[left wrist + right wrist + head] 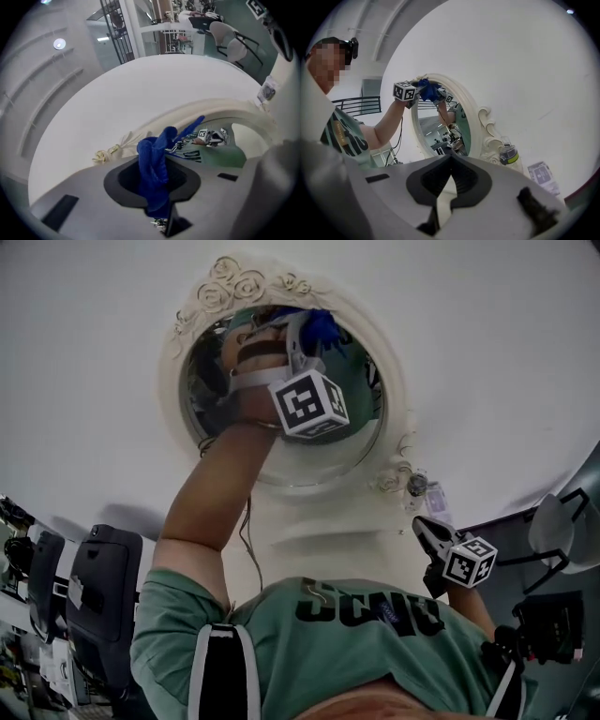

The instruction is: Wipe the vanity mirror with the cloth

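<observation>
An oval vanity mirror (352,442) in an ornate cream frame (234,282) stands against a white wall. My left gripper (155,174) is shut on a blue cloth (153,164) and is raised to the upper part of the glass (220,152). The head view shows the cloth (323,329) just past the marker cube, against the mirror. My right gripper (450,161) is shut with nothing in it. It hangs low to the right of the mirror (440,131), apart from it. In the right gripper view the cloth (427,89) sits near the frame's top.
A small bottle with a green band (508,154) stands at the frame's lower right, and a printed label (542,174) is beside it. Black equipment (103,606) is at the left. Chairs (234,44) stand behind, to the right.
</observation>
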The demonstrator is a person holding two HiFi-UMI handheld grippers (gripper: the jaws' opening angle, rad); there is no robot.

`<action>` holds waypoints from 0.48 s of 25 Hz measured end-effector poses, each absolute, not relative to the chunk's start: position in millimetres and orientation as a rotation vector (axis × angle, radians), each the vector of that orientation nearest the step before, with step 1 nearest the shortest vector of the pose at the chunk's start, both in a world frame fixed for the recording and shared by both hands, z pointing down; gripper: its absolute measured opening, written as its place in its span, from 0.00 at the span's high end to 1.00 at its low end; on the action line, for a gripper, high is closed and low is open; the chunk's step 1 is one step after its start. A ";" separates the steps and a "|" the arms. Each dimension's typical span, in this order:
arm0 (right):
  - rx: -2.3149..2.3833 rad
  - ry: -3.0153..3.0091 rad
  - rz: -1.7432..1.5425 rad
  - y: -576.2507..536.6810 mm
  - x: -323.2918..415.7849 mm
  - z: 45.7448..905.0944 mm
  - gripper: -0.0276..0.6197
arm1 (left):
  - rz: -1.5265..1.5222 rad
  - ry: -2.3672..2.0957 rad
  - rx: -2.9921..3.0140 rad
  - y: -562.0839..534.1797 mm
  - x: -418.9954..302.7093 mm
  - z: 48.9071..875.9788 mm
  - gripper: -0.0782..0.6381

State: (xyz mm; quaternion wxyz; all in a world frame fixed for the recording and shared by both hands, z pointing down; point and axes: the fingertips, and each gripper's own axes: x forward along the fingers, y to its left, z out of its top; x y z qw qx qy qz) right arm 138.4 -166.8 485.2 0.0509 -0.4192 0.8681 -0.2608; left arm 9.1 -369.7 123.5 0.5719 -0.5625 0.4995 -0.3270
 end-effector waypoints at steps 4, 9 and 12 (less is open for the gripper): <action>-1.277 2.642 -0.793 -166.6 141.7 485.6 0.95 | -0.798 1.181 -1.278 -379.3 6.2 128.5 0.77; -1.285 2.644 -0.805 -165.0 141.0 488.0 0.95 | -0.765 1.190 -1.251 -387.0 4.3 135.5 0.77; -1.291 2.647 -0.821 -163.8 139.6 491.8 0.95 | -0.744 1.195 -1.266 -383.5 7.2 130.9 0.77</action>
